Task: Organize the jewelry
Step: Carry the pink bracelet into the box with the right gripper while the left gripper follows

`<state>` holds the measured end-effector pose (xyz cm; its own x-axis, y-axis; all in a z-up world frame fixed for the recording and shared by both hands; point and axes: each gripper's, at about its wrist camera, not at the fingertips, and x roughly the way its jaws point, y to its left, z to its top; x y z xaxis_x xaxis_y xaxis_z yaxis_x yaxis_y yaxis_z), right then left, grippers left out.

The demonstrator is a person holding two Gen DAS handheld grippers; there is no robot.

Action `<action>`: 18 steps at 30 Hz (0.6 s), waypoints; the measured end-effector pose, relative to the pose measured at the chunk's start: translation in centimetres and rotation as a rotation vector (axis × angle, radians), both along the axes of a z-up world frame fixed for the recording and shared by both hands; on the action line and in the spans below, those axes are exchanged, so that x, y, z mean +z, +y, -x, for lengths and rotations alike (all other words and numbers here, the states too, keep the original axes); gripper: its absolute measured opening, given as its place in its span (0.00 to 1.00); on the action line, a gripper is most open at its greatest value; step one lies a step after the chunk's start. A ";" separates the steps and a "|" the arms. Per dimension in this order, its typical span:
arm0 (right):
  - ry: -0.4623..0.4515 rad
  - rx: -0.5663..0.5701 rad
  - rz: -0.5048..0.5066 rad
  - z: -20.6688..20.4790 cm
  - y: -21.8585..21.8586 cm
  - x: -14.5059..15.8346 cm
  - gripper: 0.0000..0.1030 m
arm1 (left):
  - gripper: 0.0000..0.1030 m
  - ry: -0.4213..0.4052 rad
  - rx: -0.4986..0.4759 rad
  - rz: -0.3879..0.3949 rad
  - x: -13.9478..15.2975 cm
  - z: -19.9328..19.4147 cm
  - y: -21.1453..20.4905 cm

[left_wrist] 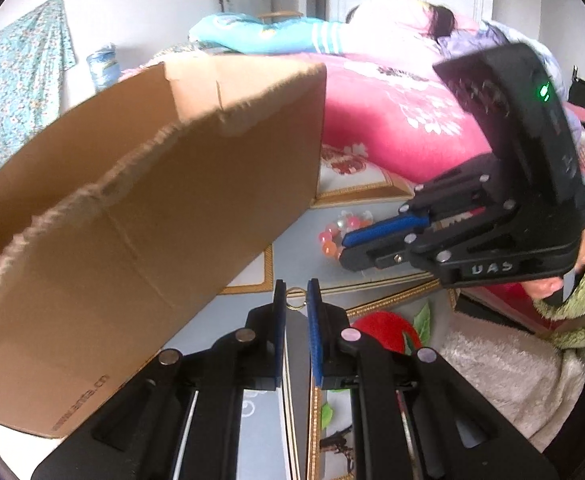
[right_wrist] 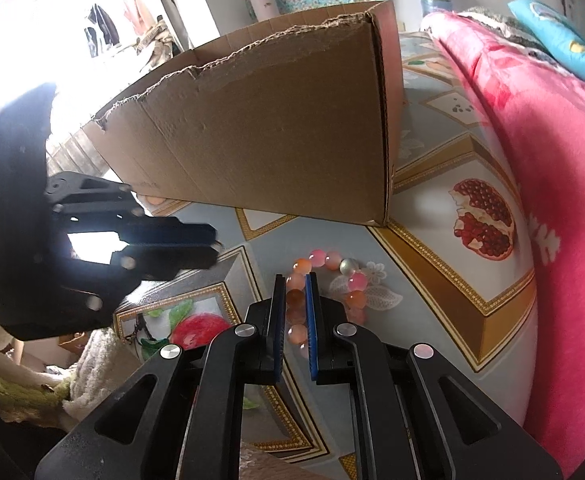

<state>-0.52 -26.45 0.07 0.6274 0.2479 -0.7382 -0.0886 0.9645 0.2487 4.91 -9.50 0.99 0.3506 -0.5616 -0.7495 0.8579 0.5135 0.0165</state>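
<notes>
The cardboard box (right_wrist: 276, 120) hides its inside; the bracelet (left_wrist: 334, 236) is partly covered.

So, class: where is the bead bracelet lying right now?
In the right wrist view, the bead bracelet lies on the patterned cloth just in front of the cardboard box, its near side clamped by the right gripper.

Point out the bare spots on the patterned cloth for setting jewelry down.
Bare: the strip between the cardboard box and pink blanket, around the pomegranate print. Crowded: near the bead bracelet, where both hand-held grippers work.
</notes>
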 end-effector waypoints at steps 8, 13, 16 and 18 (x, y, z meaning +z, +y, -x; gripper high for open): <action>-0.093 -0.078 -0.139 1.7 -3.2 3.1 0.07 | 0.10 -0.033 0.055 0.100 4.6 1.0 1.9; -0.207 -0.113 -0.196 2.4 -5.2 6.7 0.07 | 0.10 -0.077 0.075 0.167 8.4 1.1 3.0; -0.277 -0.115 -0.179 2.4 -5.5 9.3 0.07 | 0.10 -0.076 0.102 0.204 10.4 0.2 3.7; -0.323 -0.104 -0.162 2.0 -6.3 11.2 0.07 | 0.10 -0.062 0.127 0.216 11.5 -1.0 4.1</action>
<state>-2.49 -32.72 11.28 0.8495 0.2682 -0.4543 -0.0911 0.9228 0.3744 5.95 -5.35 12.48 0.4701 -0.6546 -0.5920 0.7869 0.6147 -0.0549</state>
